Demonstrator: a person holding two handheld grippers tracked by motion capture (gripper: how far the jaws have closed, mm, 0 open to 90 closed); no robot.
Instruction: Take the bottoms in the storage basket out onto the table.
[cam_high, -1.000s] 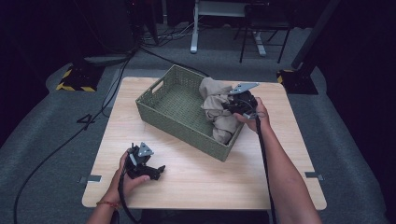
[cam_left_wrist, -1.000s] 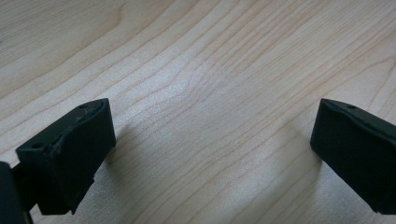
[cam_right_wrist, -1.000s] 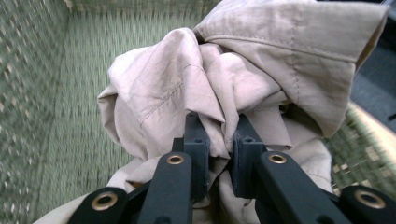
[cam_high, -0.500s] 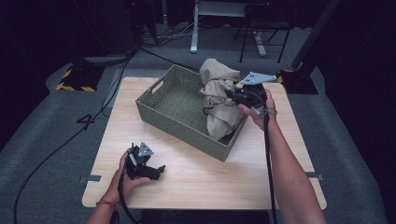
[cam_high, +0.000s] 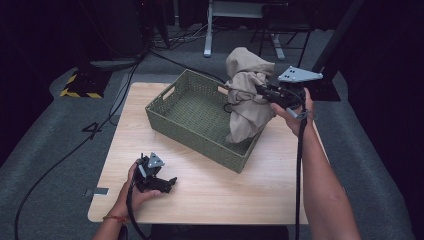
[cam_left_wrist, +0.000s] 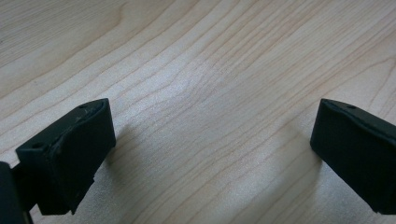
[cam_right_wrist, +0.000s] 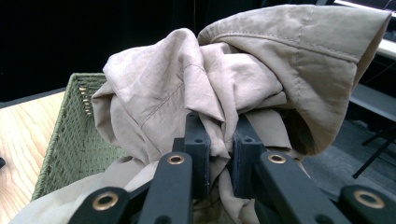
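Here the beige garment (cam_high: 247, 97) hangs partly inside the green basket (cam_high: 197, 117)

I see the green woven basket (cam_high: 200, 117) towards the far side of the pale wooden surface (cam_high: 215, 195), the crumpled beige cloth garment (cam_high: 247, 97) above its right end in my right tongs (cam_high: 260, 92), and my left tongs (cam_high: 167, 182) on the surface's near left.
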